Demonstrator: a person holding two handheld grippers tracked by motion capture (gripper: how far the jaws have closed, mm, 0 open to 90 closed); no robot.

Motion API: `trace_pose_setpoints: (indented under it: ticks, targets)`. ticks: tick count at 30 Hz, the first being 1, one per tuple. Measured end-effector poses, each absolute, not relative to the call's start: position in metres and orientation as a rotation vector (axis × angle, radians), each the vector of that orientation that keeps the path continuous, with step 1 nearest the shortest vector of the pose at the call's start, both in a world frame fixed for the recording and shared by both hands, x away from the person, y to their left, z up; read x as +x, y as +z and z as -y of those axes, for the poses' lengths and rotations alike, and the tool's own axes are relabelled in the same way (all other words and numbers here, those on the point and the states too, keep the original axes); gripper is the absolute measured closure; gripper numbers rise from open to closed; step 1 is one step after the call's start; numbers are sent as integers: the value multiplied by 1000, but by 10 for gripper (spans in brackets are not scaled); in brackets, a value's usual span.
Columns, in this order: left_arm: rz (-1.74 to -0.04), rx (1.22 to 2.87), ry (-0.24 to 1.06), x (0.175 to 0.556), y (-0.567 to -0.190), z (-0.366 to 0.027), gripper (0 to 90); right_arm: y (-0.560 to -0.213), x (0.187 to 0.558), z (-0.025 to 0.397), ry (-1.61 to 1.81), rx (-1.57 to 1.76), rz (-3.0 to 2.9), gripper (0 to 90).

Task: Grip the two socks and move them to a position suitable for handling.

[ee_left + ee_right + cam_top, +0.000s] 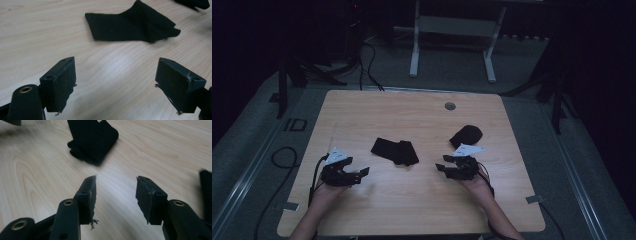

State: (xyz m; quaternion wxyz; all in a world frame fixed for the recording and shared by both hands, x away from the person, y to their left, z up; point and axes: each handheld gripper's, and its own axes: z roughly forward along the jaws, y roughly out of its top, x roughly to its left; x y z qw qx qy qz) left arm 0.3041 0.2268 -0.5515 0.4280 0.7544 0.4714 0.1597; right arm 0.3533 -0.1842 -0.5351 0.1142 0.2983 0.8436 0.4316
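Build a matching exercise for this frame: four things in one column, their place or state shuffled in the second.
Things:
1. flat black cloth piece
2. bunched black cloth lump
3. left gripper
4. small grey round grommet

Places or states:
A. set into the wooden table near its far edge
B. lying at mid-table, between the two grippers
C. just beyond the right gripper
D. open, empty, above bare wood

Pairs: 1-B, 2-C, 3-D, 4-A

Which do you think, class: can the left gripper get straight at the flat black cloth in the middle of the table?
Probably yes. The left gripper is open and faces the flat black cloth, with bare table between them.
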Motion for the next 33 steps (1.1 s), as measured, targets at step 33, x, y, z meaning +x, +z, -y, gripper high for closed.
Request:
trace_pose_setpoints:
  ticks: [33]
  targets:
    - [-1232,2014,402,395,-569,-188,423,-563,411,102,1170,959,-2638,550]
